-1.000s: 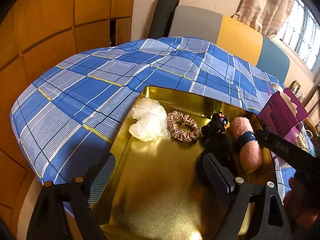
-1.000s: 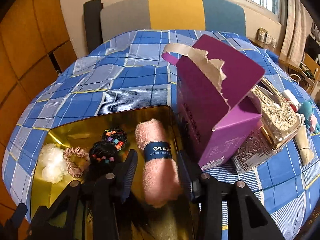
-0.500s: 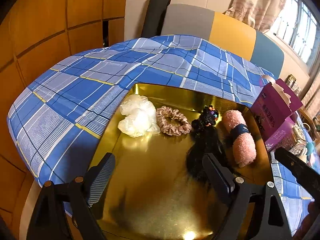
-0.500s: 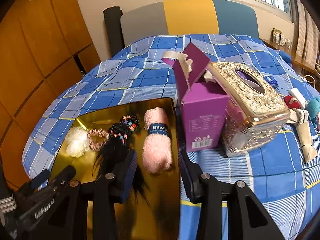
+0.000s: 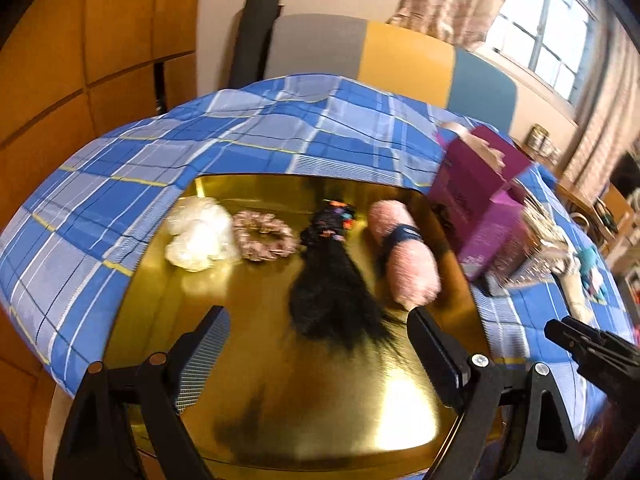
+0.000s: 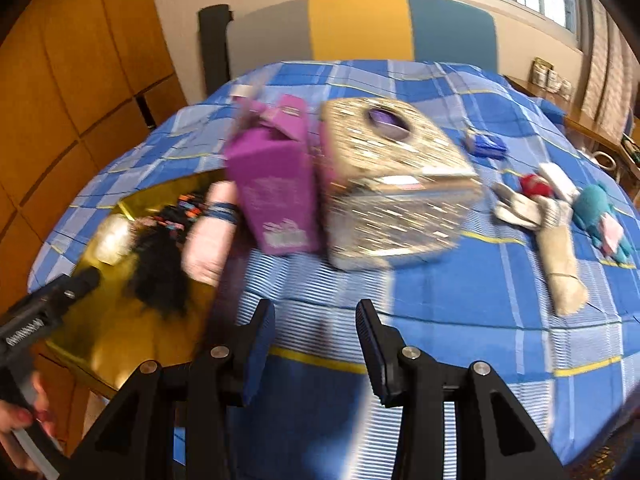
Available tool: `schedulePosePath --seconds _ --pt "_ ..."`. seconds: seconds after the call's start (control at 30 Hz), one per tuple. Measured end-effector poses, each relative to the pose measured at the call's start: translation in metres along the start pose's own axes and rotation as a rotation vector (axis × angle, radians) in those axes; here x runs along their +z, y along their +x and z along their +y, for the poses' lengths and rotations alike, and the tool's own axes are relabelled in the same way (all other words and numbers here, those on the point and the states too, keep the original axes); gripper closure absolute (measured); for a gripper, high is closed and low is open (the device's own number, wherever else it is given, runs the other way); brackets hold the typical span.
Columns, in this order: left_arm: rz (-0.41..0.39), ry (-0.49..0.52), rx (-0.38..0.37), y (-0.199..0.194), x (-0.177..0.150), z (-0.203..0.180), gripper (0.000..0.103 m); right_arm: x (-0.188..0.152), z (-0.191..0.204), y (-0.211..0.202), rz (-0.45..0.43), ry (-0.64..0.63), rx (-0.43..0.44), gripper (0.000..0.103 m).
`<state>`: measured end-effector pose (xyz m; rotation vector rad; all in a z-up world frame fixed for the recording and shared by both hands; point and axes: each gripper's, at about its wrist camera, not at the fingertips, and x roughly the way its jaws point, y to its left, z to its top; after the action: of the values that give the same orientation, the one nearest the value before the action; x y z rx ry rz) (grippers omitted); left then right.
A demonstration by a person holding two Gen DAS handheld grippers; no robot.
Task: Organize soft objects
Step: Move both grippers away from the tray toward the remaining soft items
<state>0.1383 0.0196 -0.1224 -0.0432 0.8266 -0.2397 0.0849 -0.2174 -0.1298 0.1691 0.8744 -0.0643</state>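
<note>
A gold tray (image 5: 280,408) lies on the blue plaid cloth. On it sit a white plastic puff (image 5: 198,236), a pink scrunchie (image 5: 264,236), a black hair piece with coloured ties (image 5: 332,280) and a rolled pink towel with a blue band (image 5: 404,256). My left gripper (image 5: 316,340) is open and empty above the tray's near half. My right gripper (image 6: 316,336) is open and empty over the cloth, right of the tray (image 6: 112,328). More soft items lie at the right: a beige sock (image 6: 560,264), a red piece (image 6: 534,186), a teal toy (image 6: 604,212).
A purple carton (image 6: 276,184) and a glittery gold tissue box (image 6: 396,188) stand between the tray and the loose soft items. A small blue object (image 6: 486,144) lies behind them. A padded headboard (image 6: 360,28) and wooden wall panels bound the far side.
My right gripper has pulled back and swung right, away from the pink towel, now over bare cloth. My left gripper has drawn back slightly; tray contents have not moved.
</note>
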Motion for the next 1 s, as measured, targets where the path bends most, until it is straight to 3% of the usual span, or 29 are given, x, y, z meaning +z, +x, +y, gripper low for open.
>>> schedulePosePath --seconds 0.23,0.43,0.67,0.77,1.0 --pt "0.019 0.019 -0.080 -0.009 -0.008 -0.032 0.012 -0.019 -0.066 0.000 0.056 0.076 -0.080 0.061" --pt "0.027 0.085 -0.139 -0.020 -0.008 -0.071 0.012 -0.023 -0.118 -0.012 0.041 0.144 -0.136 0.061" --pt "0.047 0.183 -0.213 -0.022 -0.009 -0.132 0.008 0.000 -0.193 -0.037 -0.046 0.231 -0.242 0.061" --pt "0.061 0.238 -0.247 -0.016 -0.009 -0.166 0.008 0.010 -0.231 -0.048 -0.098 0.266 -0.327 0.061" --pt "0.106 0.334 -0.323 0.008 -0.006 -0.247 0.008 0.034 -0.322 -0.050 -0.131 0.367 -0.480 0.061"
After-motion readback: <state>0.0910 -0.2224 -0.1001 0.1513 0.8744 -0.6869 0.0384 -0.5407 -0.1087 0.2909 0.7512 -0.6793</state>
